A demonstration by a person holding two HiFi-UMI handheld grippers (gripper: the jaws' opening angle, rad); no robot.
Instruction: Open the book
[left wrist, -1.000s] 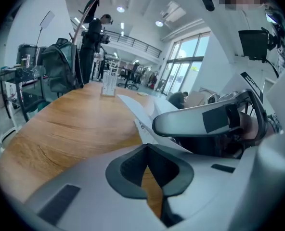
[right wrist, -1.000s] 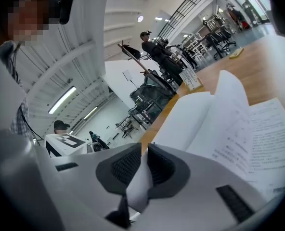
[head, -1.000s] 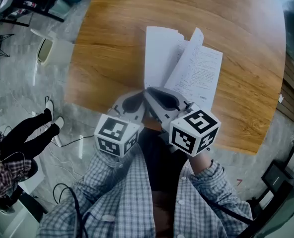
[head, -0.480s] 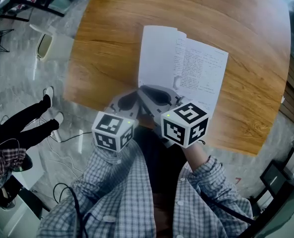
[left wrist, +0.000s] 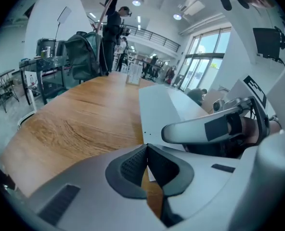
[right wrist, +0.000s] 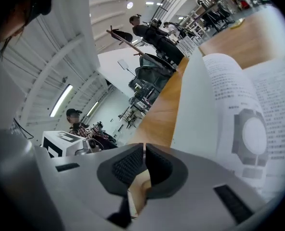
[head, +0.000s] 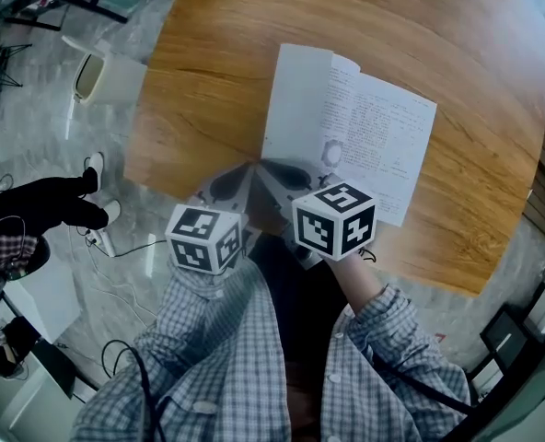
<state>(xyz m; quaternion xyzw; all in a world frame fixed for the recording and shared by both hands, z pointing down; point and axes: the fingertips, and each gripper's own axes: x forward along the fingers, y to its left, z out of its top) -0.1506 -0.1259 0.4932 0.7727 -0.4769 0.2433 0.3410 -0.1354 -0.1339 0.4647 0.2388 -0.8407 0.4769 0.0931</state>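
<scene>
The book lies open and flat on the round wooden table, a blank white page at left and printed pages at right. Both grippers hover at its near left corner, by the table's front edge. My left gripper is shut, pads touching, with nothing between them; the white page lies just ahead of it. My right gripper has its jaws closing to touch, with nothing held; the printed page lies to its right. Its finger crosses the left gripper view.
The table's front edge runs right under both grippers. On the floor at left stand a white bin and a person's legs, with cables near them. Desks, chairs and people stand far behind the table.
The page that stood raised over the right half has come down flat. Both grippers have drawn back and sunk toward the table's front edge.
</scene>
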